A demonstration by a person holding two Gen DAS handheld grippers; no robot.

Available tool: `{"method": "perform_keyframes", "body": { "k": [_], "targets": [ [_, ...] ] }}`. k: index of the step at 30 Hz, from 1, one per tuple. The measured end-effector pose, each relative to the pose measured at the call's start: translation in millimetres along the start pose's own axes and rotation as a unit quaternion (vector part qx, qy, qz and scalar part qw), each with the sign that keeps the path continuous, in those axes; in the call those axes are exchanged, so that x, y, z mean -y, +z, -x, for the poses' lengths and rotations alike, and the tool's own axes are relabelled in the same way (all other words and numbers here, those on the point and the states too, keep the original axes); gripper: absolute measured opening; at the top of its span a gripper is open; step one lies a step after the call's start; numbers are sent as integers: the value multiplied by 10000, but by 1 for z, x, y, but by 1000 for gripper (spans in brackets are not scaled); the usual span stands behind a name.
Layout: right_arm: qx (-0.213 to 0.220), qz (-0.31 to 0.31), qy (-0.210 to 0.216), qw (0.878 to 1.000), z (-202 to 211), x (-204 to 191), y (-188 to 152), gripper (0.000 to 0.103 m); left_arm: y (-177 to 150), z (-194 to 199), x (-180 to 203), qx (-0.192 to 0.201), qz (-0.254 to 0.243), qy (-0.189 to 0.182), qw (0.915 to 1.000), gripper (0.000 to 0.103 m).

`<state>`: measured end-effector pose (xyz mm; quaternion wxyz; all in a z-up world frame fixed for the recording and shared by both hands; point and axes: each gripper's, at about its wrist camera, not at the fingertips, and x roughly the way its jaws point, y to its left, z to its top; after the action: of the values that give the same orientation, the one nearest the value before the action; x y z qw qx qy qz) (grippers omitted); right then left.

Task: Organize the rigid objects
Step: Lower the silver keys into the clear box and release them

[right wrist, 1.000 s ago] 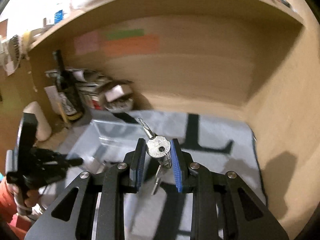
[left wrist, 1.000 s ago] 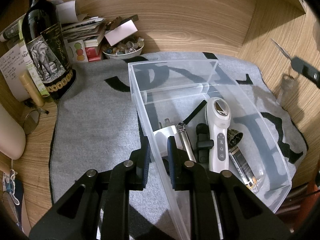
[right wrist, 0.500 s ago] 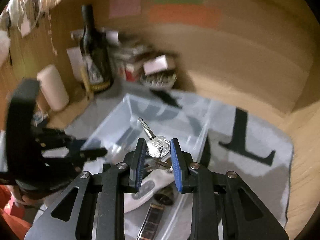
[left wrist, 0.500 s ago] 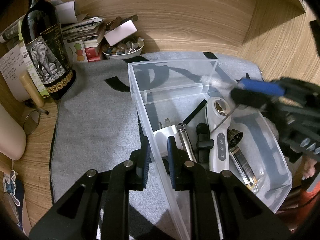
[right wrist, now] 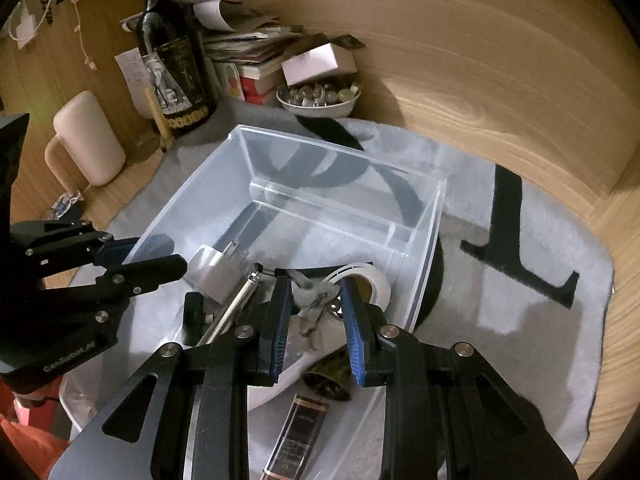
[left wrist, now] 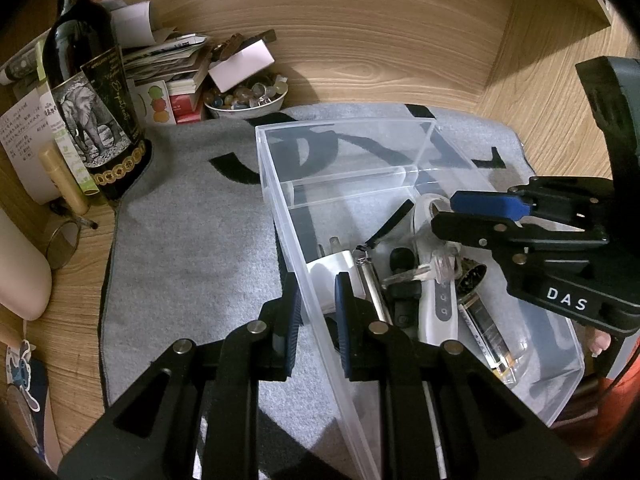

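A clear plastic bin (left wrist: pixel 360 128) (right wrist: pixel 340 152) sits on the grey mat. It holds a white plug (left wrist: pixel 332 264), a metal rod (left wrist: pixel 372 284), a white handheld device (left wrist: pixel 440 304), a black part and a glass bar (left wrist: pixel 484 332). My left gripper (left wrist: pixel 316 300) is shut on the bin's left wall. My right gripper (right wrist: pixel 314 300) is open low inside the bin. The bunch of keys (right wrist: pixel 314 300) lies loose between its fingers on the white device; it also shows in the left wrist view (left wrist: pixel 420 274).
A dark wine bottle (left wrist: pixel 92 92), stacked papers, a bowl of stones (left wrist: pixel 244 100) and a cream mug (right wrist: pixel 88 136) crowd the back left. Wooden walls close the back and right. The grey mat (left wrist: pixel 192 248) lies left of the bin.
My right gripper came down into the bin with the keys and opened; the keys now lie loose on the objects. The left gripper has not moved.
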<state>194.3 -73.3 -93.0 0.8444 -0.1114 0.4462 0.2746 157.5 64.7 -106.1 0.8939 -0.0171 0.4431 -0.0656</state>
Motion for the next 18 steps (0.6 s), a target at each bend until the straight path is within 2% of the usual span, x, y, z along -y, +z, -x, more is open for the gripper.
{"method": "perform_keyframes", "body": {
  "k": [2,4,6,10,15,16,18],
  "targets": [
    [96,-38,-20,9999,5,-1,0,24,0,0,0,0,-12,17,10000,15],
    [241,-24,-61,9997,13,-3,0,30,0,0,1,-4,-16,29,10000,15],
    [420,21,-201,9989,20,-5,-1,45,0,0,1,-12,-17,26,10000,15],
    [754,164,-491,9958,39,-12,-3,55,2,0,0,-67,27,-15,10000,15],
    [1223,172,-802,9891,69,-17,-10,80,5,7,0,-8,56,-18,10000,15],
    [1300,165,-848,9877,74,-17,-11,82,5,12,1,72,22,50,10000,18],
    [1454,154,-951,9847,86,-18,-15,83,6,21,3,259,-19,107,9996,30]
  ]
}}
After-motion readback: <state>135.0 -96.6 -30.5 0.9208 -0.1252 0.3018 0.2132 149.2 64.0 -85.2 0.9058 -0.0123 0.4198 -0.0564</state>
